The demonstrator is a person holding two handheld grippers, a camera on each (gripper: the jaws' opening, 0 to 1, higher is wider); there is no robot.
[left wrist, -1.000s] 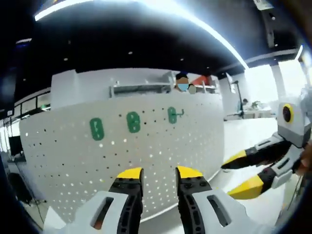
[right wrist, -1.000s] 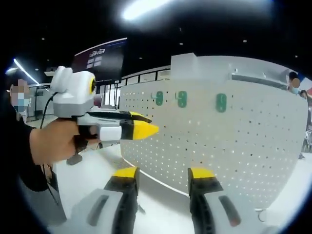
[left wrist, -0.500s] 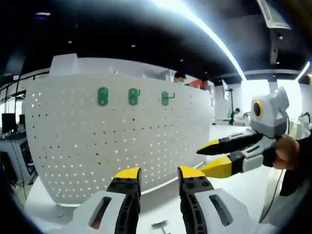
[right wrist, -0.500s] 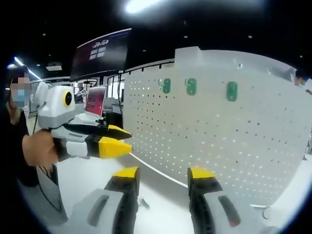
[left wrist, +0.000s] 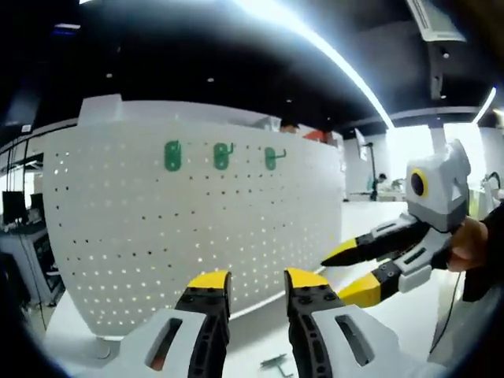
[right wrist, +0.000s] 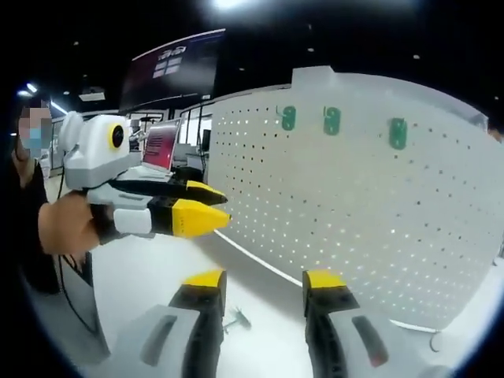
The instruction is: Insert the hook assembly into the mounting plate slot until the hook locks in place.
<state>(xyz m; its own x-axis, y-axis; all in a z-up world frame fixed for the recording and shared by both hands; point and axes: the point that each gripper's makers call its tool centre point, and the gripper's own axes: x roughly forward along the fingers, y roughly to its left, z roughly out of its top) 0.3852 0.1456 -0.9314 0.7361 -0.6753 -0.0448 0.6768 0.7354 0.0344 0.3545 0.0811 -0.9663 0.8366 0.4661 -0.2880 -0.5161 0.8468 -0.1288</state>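
A white pegboard (left wrist: 197,236) stands upright on the white table, with three green mounting plates (left wrist: 223,155) in a row near its top. Short hooks seem to stick out of the middle plate and the right plate (left wrist: 272,157). The same plates (right wrist: 331,120) hang on the pegboard (right wrist: 378,220) in the right gripper view. A small metal hook part (right wrist: 235,319) lies flat on the table, just ahead of my jaws (left wrist: 274,364). My left gripper (left wrist: 257,279) is open and holds nothing. My right gripper (right wrist: 264,278) is also open and bare. Each one shows in the other's view (left wrist: 340,276) (right wrist: 227,209).
A hand (right wrist: 67,228) holds the left gripper, with a person standing behind it. A red-lit laptop screen (right wrist: 161,146) sits on a far desk. The white table (right wrist: 150,283) runs in front of the pegboard. A bright window (left wrist: 409,150) lies beyond the board's right end.
Both views have shifted a little with the hands. The right gripper now tilts further down in the left gripper view. More of the hook part on the table has come into sight.
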